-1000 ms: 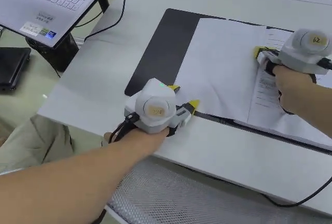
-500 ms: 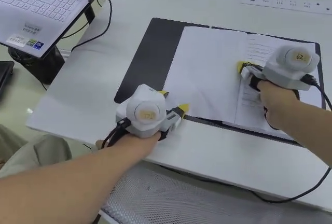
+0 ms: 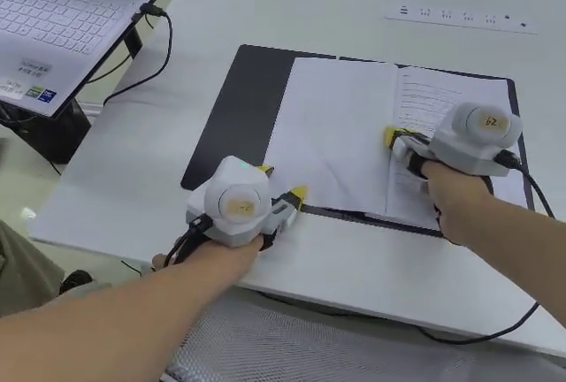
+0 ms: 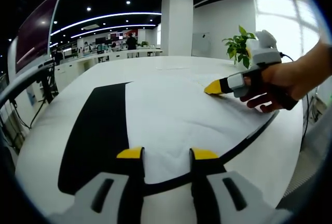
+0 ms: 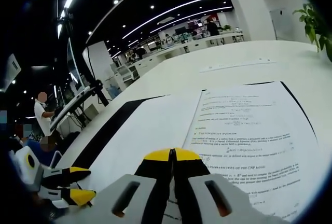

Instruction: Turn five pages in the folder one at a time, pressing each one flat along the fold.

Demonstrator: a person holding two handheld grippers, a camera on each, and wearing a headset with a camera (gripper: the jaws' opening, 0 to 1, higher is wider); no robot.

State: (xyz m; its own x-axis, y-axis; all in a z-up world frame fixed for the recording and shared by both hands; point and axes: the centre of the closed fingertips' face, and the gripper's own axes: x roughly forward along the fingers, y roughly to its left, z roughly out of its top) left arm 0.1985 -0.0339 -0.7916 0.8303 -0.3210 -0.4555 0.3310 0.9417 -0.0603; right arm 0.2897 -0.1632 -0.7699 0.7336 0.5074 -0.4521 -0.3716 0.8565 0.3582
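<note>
The folder (image 3: 232, 121) lay open on the worktop (image 3: 265, 11). The right hand-held gripper (image 3: 392, 138), jaws together, sat at the fold. The left hand-held gripper (image 3: 283, 182) stood open over the page (image 3: 336, 126) corner, where a sideways drag might crease it.

The flat black folder (image 3: 232, 130) lies matt and dark on the plain white tabletop (image 3: 292, 11). Its blank sheet of paper (image 3: 332, 134) is pure white. The printed right-hand page (image 3: 438, 99) is white too, striped with fine rows of black text. The left gripper (image 3: 281, 181), a rounded white plastic shell with a pale orange disc on top, has grey fingers (image 4: 129, 154) capped bright yellow — the right gripper (image 3: 390, 137) wears the same white and yellow. The open silver-white laptop (image 3: 62, 19) bears small blue and green stickers, and a thin black cable (image 3: 168, 42) curls from it. The long white power strip (image 3: 460, 18) shows small dark sockets. The leafy potted plant (image 4: 238, 42) is fresh green.
</note>
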